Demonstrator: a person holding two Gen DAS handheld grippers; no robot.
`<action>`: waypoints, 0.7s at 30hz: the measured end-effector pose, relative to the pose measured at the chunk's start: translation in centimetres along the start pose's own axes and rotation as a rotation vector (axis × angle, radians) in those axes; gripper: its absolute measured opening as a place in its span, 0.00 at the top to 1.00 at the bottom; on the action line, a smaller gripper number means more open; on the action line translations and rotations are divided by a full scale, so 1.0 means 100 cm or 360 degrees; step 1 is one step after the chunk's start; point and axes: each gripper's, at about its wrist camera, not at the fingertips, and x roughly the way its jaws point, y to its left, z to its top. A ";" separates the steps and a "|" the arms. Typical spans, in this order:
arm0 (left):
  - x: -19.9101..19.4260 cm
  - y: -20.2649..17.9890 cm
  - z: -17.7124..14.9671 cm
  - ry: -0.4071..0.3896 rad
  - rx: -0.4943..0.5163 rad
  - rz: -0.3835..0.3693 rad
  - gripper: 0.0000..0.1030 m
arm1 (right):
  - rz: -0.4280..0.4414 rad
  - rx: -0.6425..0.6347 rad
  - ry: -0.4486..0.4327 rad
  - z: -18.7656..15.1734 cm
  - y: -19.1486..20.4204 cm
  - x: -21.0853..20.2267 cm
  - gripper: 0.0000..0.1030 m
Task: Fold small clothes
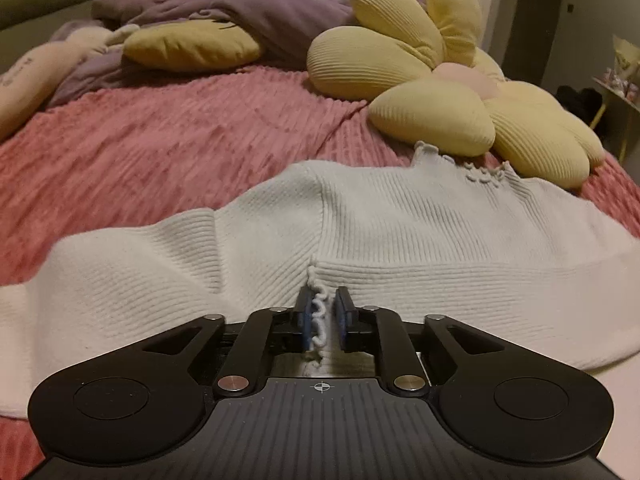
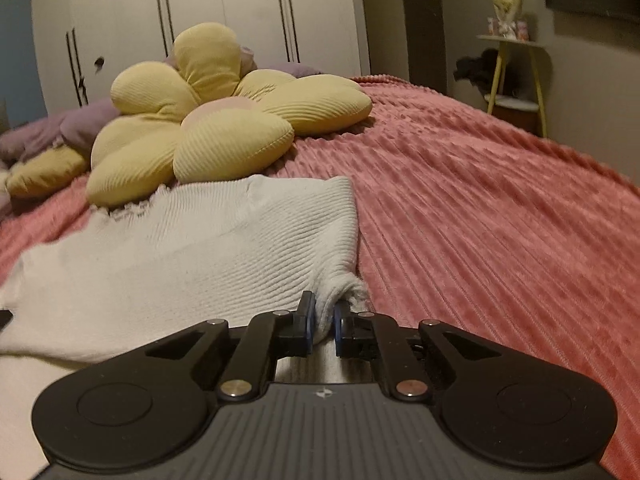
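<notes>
White sweater (image 1: pixel 400 232), hem hidden behind left gripper (image 1: pixel 323 320)

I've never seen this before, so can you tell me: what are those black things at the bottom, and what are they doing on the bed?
Those are two grabbing tools that a person holds, one in each hand. Each carries a camera looking out over its two fingers, so you get one picture per hand. The left gripper has a frilly edge of a white knitted top between its fingers. The right gripper pinches a bunched corner of the same top. It lies on a pink blanket, beside a yellow flower pillow. They're getting ready to fold it.
</notes>
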 end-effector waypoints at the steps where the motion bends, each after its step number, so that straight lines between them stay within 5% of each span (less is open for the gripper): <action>1: -0.002 0.001 0.001 0.0013 -0.0019 0.0044 0.58 | -0.0003 -0.0013 -0.0002 0.000 0.001 0.000 0.90; 3: -0.011 0.007 0.004 0.0030 -0.0096 0.0080 0.23 | -0.0003 -0.0015 0.0000 0.000 0.001 0.000 0.90; 5: -0.025 0.019 0.001 0.0040 -0.0160 0.0027 0.20 | 0.0015 0.0007 0.0010 0.001 -0.001 -0.001 0.88; 8: -0.055 0.048 -0.011 0.0025 -0.0278 -0.0007 0.02 | 0.0014 -0.0003 0.0052 0.004 -0.002 -0.009 0.76; 9: -0.067 0.061 -0.019 0.0006 -0.0323 -0.0010 0.02 | 0.0006 -0.0014 0.0058 0.003 0.000 -0.015 0.67; 10: -0.080 0.078 -0.029 -0.0018 -0.0379 -0.0022 0.02 | 0.0001 -0.0027 0.0054 0.000 0.002 -0.024 0.40; 12: -0.101 0.115 -0.048 -0.0070 -0.0500 0.0022 0.02 | -0.0049 -0.0039 0.0002 -0.009 0.004 -0.048 0.13; 17: -0.131 0.229 -0.098 -0.0126 -0.1077 0.0275 0.04 | 0.0122 0.0060 -0.0033 -0.043 -0.006 -0.110 0.13; 21: -0.141 0.297 -0.125 -0.0262 -0.1559 0.0172 0.29 | 0.0164 0.0139 0.0061 -0.063 -0.013 -0.131 0.13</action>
